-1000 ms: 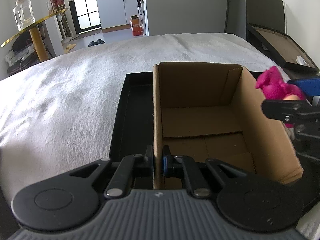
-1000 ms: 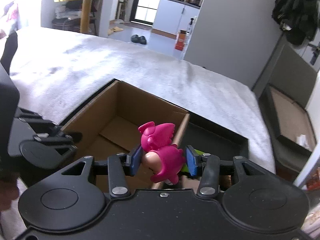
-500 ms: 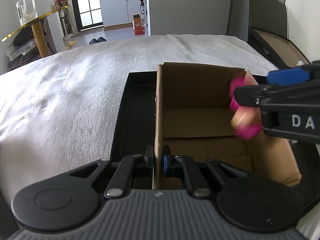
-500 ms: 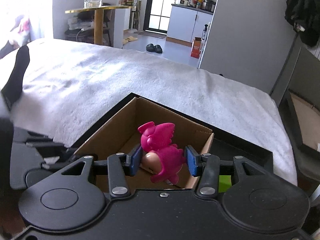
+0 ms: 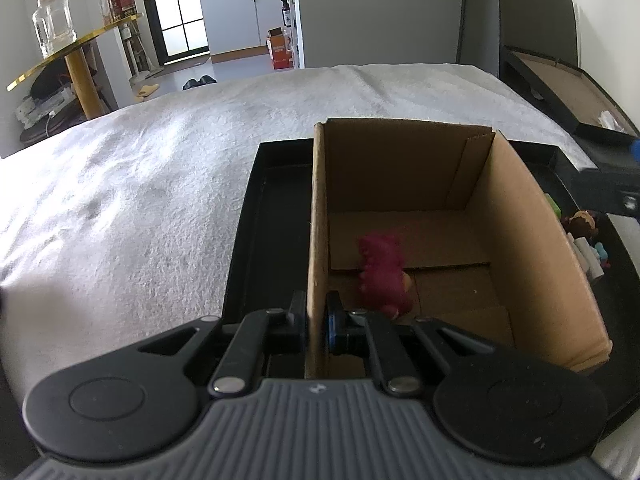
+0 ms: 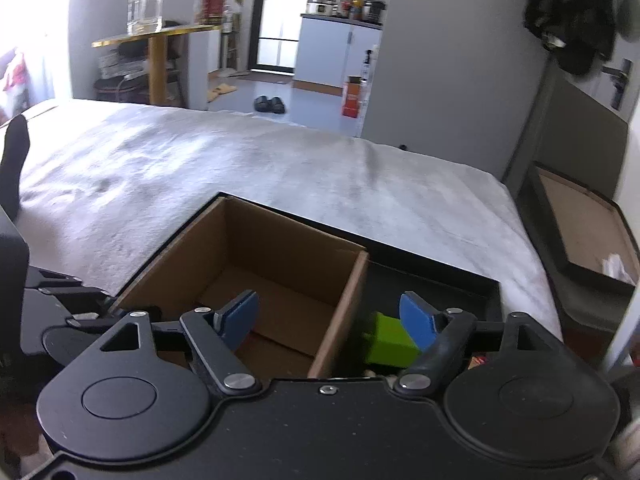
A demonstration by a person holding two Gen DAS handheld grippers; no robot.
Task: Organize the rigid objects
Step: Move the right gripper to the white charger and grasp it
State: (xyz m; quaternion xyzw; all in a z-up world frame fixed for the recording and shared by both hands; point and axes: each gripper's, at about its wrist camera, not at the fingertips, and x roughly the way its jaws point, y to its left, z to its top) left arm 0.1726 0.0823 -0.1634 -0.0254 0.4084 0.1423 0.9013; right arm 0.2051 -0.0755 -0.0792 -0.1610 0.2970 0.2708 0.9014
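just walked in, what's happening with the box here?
The left gripper is clamped on the near wall of the cardboard box, which stands in a black tray on the white-covered bed. A pink toy sits on the box floor. The right gripper is open and empty, straddling the box's right wall. A green block and other small toys wait in the tray beside the box.

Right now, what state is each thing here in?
Left gripper: shut on cardboard box wall.
Right gripper: open, holding nothing.
Brown cardboard box: open-topped, upright inside black tray.
Pink plastic toy figure: on the box floor.
Green block: in tray, outside box.
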